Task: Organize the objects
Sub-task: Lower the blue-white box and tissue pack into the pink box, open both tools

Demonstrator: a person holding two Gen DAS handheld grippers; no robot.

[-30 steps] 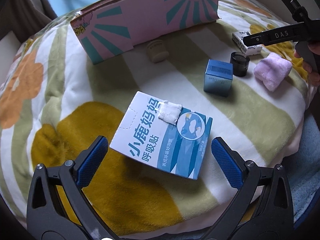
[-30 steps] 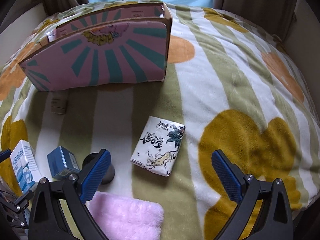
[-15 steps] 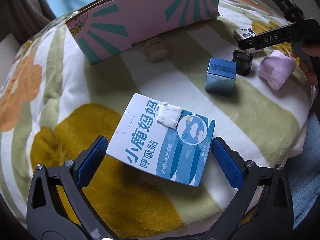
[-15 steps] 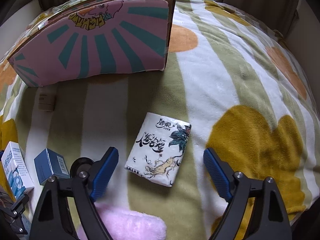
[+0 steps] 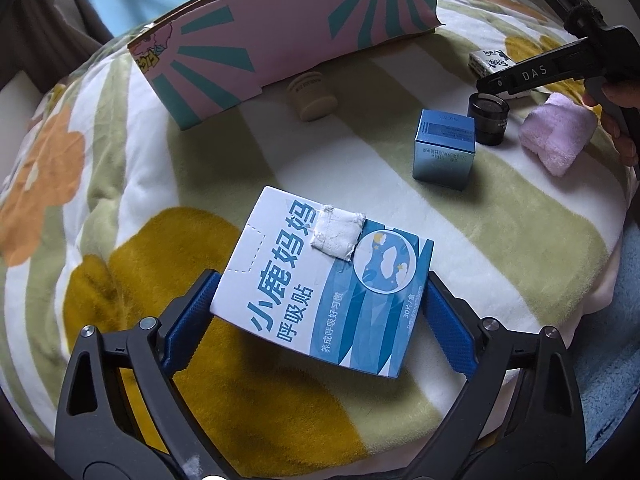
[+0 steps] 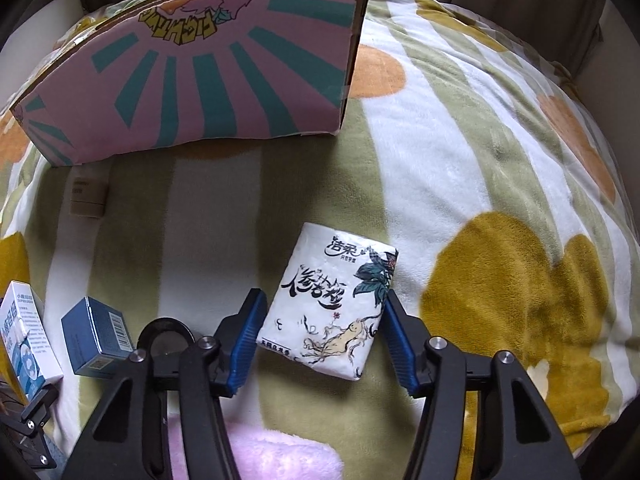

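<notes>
White-blue box (image 5: 320,292) (long axis diagonal) lies between left tool (image 5: 320,320) pads.

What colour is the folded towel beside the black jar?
Pale pink towel, seen best in the left wrist view.

On the blanket (image 5: 400,184) a flat carton (image 5: 324,296) lies nearest, between the left gripper's (image 5: 320,320) fingers. Behind it to the right stands a small box (image 5: 444,148), with a jar (image 5: 489,118) just beside it and a folded cloth (image 5: 558,138) further right. A big cardboard box (image 5: 288,36) stands at the back, a small tub (image 5: 312,94) before it. A tissue pack (image 6: 332,304) lies between the right gripper's (image 6: 320,336) fingers.
</notes>
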